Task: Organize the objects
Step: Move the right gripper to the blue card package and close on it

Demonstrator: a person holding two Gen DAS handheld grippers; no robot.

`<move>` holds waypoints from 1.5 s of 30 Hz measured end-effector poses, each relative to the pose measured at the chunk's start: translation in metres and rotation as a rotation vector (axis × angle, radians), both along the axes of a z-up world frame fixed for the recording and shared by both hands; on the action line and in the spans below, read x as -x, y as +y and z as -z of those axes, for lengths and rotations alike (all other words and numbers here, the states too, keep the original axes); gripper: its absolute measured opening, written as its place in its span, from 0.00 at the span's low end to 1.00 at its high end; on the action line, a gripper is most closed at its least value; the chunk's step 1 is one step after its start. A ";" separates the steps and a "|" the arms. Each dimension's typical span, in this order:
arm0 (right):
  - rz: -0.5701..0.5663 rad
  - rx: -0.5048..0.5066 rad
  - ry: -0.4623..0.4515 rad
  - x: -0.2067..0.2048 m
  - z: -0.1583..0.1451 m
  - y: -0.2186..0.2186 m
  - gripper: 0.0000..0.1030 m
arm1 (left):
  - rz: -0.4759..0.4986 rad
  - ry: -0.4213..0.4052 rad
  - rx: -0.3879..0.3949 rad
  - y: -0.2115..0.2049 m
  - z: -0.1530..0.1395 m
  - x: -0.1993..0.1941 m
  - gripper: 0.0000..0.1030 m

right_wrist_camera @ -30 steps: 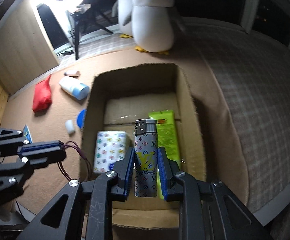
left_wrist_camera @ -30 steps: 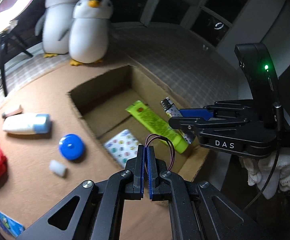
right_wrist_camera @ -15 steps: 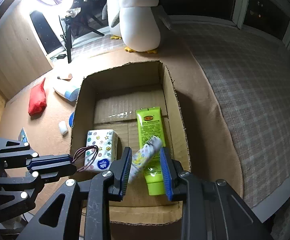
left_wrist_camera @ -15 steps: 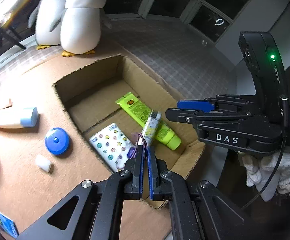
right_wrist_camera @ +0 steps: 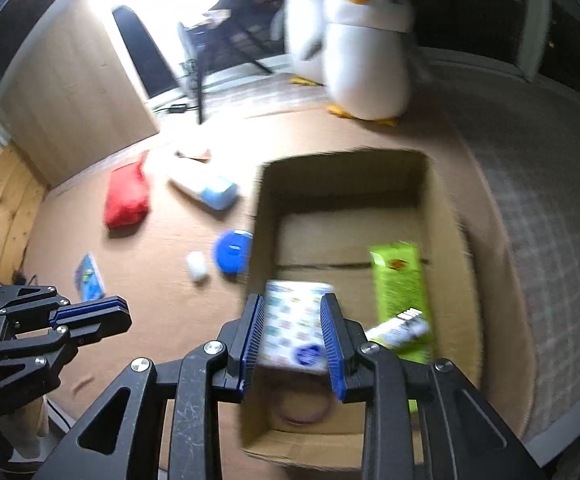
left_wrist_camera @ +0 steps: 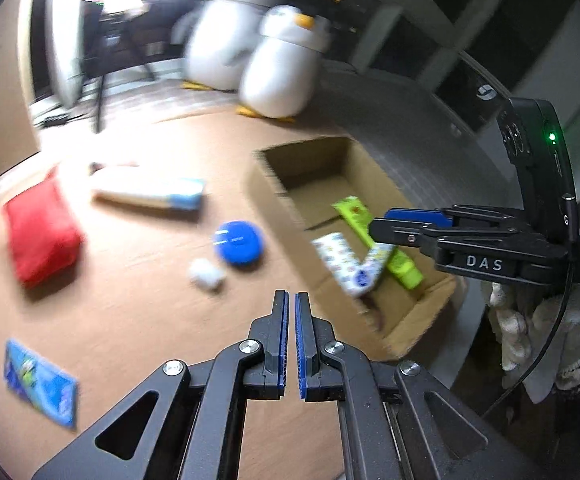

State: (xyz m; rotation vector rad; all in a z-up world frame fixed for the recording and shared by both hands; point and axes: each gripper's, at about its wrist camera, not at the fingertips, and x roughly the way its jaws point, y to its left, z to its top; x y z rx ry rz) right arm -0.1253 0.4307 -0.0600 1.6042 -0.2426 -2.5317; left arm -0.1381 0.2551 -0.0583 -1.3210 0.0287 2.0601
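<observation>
An open cardboard box holds a green tube, a patterned tissue pack, a patterned lighter lying on the tube, and a purple wire loop on the floor. My right gripper is open and empty above the box's near end; it shows in the left wrist view. My left gripper is shut and empty over the mat left of the box; it shows in the right wrist view.
On the brown mat lie a red pouch, a white bottle with a blue cap, a blue round lid, a small white piece and a blue packet. Two plush penguins stand behind the box.
The wire loop left my left gripper and lies in the box. My left gripper swung left over the mat. The lighter settled on the tube, and my right gripper opened wider.
</observation>
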 end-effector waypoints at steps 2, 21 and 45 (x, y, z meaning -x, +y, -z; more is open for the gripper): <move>-0.034 0.013 0.002 0.007 0.000 -0.019 0.27 | -0.043 0.005 0.003 -0.022 -0.001 0.001 0.03; -0.453 0.097 -0.114 0.067 0.049 -0.240 0.51 | -0.493 -0.166 0.058 -0.255 0.082 -0.010 0.52; -0.490 0.117 -0.267 0.089 0.109 -0.319 0.51 | -0.532 -0.251 -0.069 -0.247 0.126 0.019 0.54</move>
